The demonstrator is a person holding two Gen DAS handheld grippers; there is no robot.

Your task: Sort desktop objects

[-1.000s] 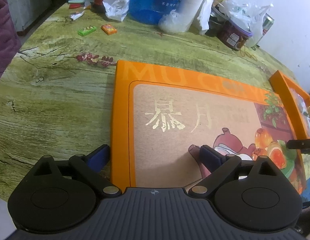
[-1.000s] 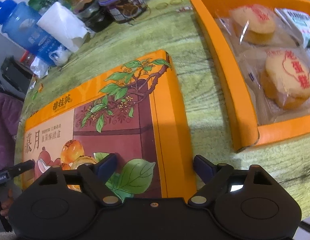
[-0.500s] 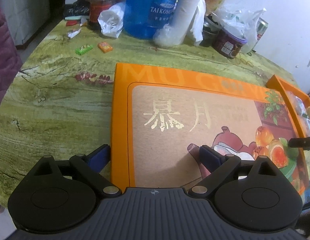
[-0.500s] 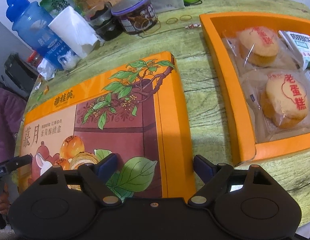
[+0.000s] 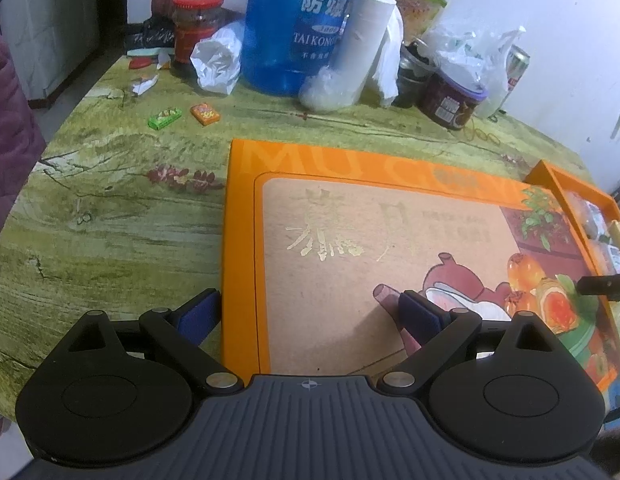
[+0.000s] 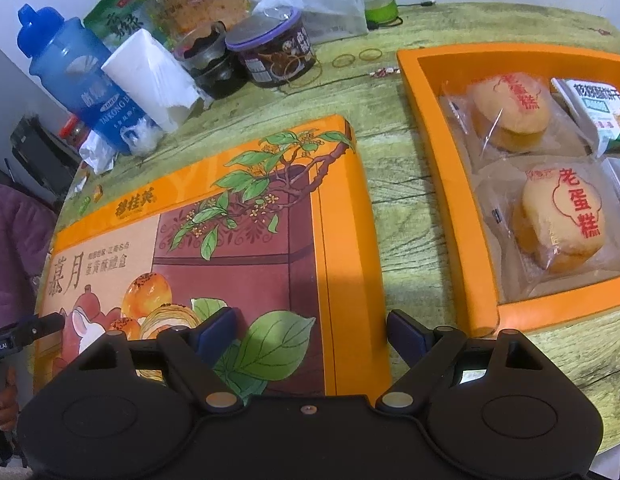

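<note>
Landmark: the orange box lid [image 5: 390,248], lying flat on the green bench [image 5: 109,216] with its printed face up.
Lid's long axis: runs across from the left claw's end to the right claw's end, so each claw has one short end before it.
Left claw [image 5: 310,314]: jaws apart and straddling the lid's left near corner, one finger [image 5: 197,312] just outside the lid's left edge over the bench, the other over the printed face; no pad is seen pressing on the lid.
Right claw [image 6: 312,330]: jaws apart astride the lid's right near corner, one finger [image 6: 217,330] over the leaf print, the other just past the lid's right edge; nothing gripped.
Nearer hand: neither, both sit equally close at opposite ends, which suggests a two-handed lift.
Open box tray [image 6: 450,184]: right of the lid, a strip of bench between them, with wrapped cakes [image 6: 558,220] inside.
Pose: both claws tilt steeply down toward the near edge of the lid.
Coming move, as a judgement: close on the two ends, then carry the lid rightward onto the tray.
Beyond the lid: a blue water jug [image 5: 285,28] and a paper roll [image 5: 362,44], well clear.
</note>
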